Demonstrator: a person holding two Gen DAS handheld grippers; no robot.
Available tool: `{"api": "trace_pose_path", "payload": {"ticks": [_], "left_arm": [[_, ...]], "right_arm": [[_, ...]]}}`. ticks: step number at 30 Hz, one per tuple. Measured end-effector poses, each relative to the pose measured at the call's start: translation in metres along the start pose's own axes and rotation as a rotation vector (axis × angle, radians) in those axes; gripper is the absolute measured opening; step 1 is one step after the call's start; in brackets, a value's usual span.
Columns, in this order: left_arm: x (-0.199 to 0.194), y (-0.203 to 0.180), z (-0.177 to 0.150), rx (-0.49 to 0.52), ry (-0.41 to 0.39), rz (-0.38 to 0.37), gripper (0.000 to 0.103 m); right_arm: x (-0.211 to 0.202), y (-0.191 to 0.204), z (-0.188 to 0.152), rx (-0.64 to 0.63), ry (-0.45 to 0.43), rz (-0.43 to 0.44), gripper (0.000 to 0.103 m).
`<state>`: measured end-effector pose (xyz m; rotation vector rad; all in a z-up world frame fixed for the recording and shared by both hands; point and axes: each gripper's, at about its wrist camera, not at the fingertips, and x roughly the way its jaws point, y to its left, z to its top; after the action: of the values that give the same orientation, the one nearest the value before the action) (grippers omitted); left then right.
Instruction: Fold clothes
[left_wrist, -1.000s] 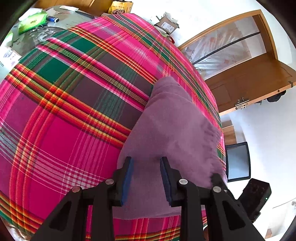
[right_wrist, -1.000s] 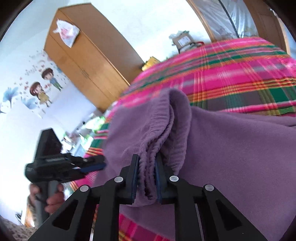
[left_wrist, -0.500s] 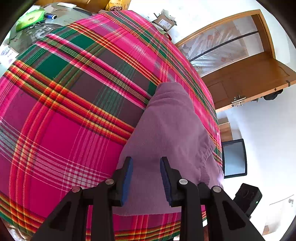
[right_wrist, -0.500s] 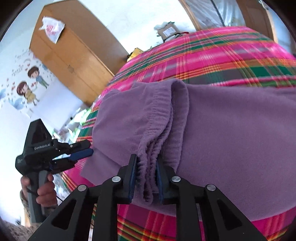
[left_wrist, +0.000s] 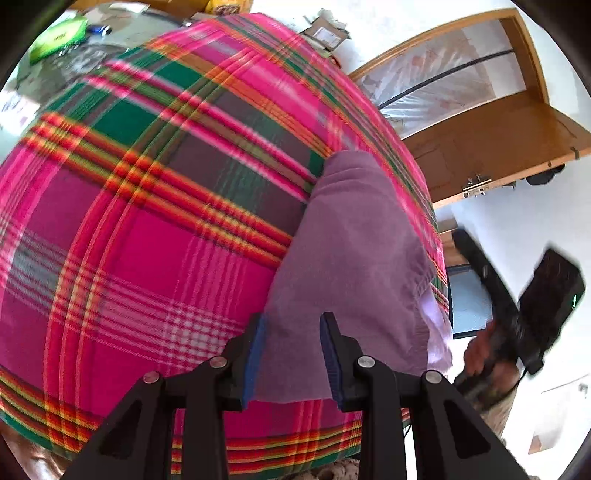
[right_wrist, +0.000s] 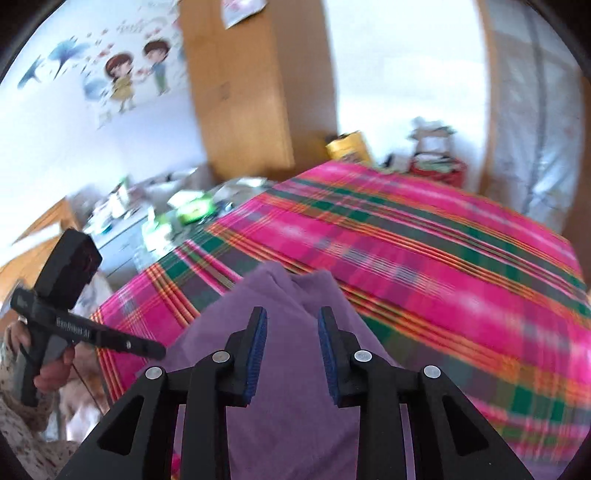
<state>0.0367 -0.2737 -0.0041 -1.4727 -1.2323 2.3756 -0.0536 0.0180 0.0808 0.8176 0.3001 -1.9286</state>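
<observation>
Purple cloth (left_wrist: 354, 258): we saw it lying folded on the pink checked blanket (left_wrist: 140, 221).
Left gripper (left_wrist: 291, 350): our fingers were spread wide, holding nothing.
Right gripper (right_wrist: 291, 350): our fingers were spread wide above the cloth, holding nothing.

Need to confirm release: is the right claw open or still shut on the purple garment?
Open. The right claw shows a clear gap between its blue pads, with the purple garment lying flat beneath, not pinched.
</observation>
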Motion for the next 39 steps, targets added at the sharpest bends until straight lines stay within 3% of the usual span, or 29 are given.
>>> {"api": "trace_pose_path", "payload": {"ticks": [2,4,8,11,16,21,24,28,39], "left_arm": [[0.001,0.006,0.000,-0.023,0.010,-0.019,0.031],[0.002,0.008,0.001,-0.025,0.017,-0.030,0.031],[0.002,0.009,0.003,-0.019,0.033,-0.045,0.031],[0.004,0.010,0.003,-0.012,0.053,-0.053,0.031],[0.004,0.012,0.004,-0.013,0.072,-0.076,0.031],[0.003,0.014,0.006,-0.006,0.084,-0.106,0.031],[0.003,0.015,0.008,-0.004,0.088,-0.119,0.031],[0.002,0.017,0.009,0.005,0.091,-0.130,0.031],[-0.001,0.025,0.010,0.019,0.104,-0.170,0.032]], "right_arm": [[0.025,-0.006,0.018,-0.011,0.067,0.078,0.029],[0.045,-0.013,0.031,-0.005,0.106,0.101,0.029],[0.094,-0.034,0.050,0.097,0.245,0.281,0.031],[0.115,-0.035,0.052,0.077,0.313,0.304,0.033],[0.120,-0.034,0.065,0.037,0.311,0.356,0.033],[0.110,-0.018,0.073,-0.102,0.294,0.447,0.033],[0.115,0.003,0.065,-0.270,0.375,0.399,0.030],[0.116,0.018,0.055,-0.415,0.428,0.314,0.013],[0.115,0.051,0.051,-0.661,0.439,0.196,0.011]]}}
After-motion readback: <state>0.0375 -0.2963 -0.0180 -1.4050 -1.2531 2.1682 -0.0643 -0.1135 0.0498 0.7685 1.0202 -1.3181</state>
